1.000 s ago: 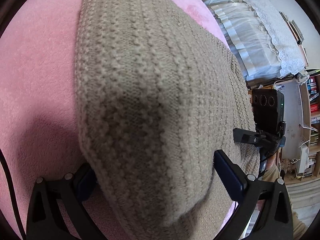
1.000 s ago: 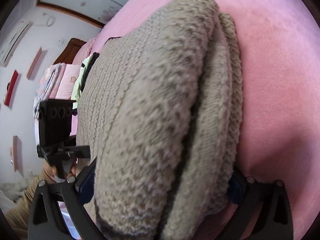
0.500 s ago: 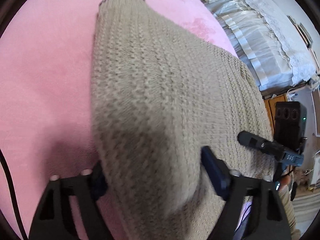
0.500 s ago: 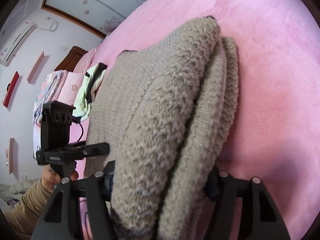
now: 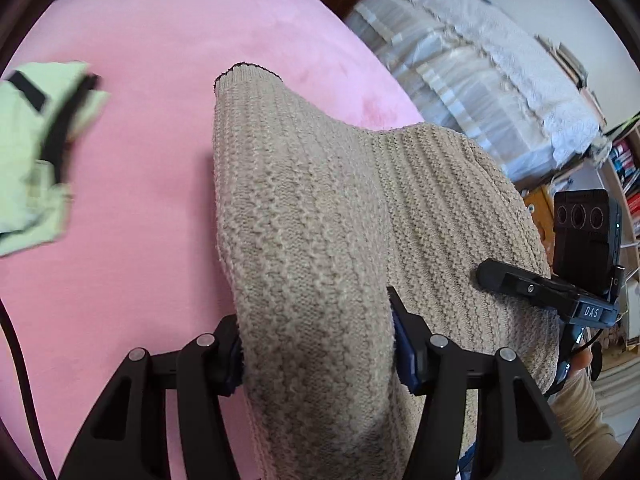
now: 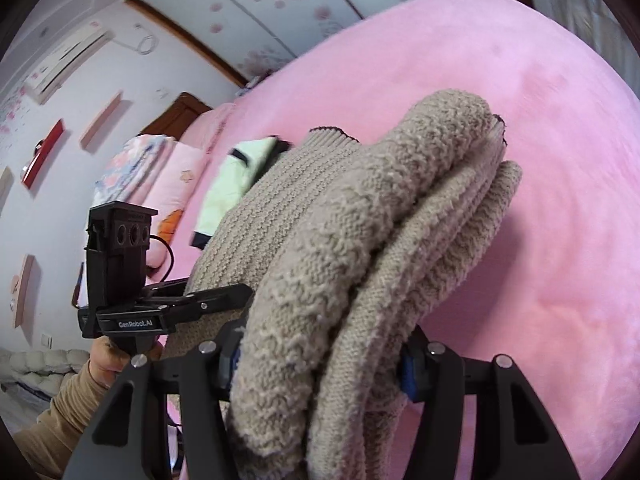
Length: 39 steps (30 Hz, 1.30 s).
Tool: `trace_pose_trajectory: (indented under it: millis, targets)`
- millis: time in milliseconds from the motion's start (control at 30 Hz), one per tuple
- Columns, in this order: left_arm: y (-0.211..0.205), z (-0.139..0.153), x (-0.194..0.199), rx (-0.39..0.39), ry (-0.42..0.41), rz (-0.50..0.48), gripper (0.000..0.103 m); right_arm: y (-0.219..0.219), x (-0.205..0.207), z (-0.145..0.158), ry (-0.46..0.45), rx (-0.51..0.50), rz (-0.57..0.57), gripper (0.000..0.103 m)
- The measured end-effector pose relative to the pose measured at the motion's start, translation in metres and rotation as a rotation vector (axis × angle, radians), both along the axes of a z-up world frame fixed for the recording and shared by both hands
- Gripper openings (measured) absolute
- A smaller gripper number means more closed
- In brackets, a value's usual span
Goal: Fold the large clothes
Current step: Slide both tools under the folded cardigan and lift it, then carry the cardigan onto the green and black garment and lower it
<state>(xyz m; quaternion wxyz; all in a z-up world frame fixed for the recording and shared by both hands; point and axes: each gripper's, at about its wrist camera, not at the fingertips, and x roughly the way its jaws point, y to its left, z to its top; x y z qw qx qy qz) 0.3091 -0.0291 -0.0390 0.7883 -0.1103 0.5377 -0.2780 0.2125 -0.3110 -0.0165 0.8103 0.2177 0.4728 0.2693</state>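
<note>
Since earlier frame both tongs lifted folded beige sweater off pink bed; green garment now visible far left; left tongs and right tongs closing, pads pressing thick knit ends, keeping layers together for carrying

A pink bed cover fills the room, with an air conditioner on the white wall and bookshelves opposite.
</note>
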Motion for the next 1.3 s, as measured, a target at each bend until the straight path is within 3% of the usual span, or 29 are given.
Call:
trace_pose_trajectory:
  millis: [267,467,700,900,1000,1067,1167,1233,1300]
  targets:
    - [0.149,0.088,0.031,0.103,-0.119,0.087,0.057,0.155,0.067,0.071,-0.146,0.049,0.130,0.057]
    - [0.266,0.102,0.105,0.167,-0.192,0.132,0.057,0.267,0.148,0.076,-0.229,0.111,0.151,0.057]
    - [0.360,0.046,0.201,0.195,-0.187,0.183,0.057,0.353,0.248,0.015,-0.225,0.210,0.117,0.057]
    - [0.385,-0.050,0.260,0.236,-0.086,0.242,0.058,0.384,0.302,-0.070,-0.137,0.172,0.114,0.057]
    - [0.395,-0.075,0.270,0.196,-0.086,0.270,0.066,0.389,0.311,-0.094,-0.130,0.145,0.111,0.057]
    - [0.403,-0.087,0.274,0.148,-0.087,0.302,0.084,0.387,0.313,-0.104,-0.128,0.106,0.104,0.057]
    - [0.414,-0.107,0.267,0.100,-0.074,0.335,0.096,0.393,0.316,-0.118,-0.123,-0.008,0.137,0.059]
    - [0.409,-0.115,0.265,0.082,-0.066,0.352,0.101,0.399,0.312,-0.118,-0.142,-0.095,0.141,0.072]
    - [0.407,-0.116,0.263,0.085,-0.075,0.360,0.101,0.397,0.307,-0.112,-0.117,-0.154,0.120,0.078]
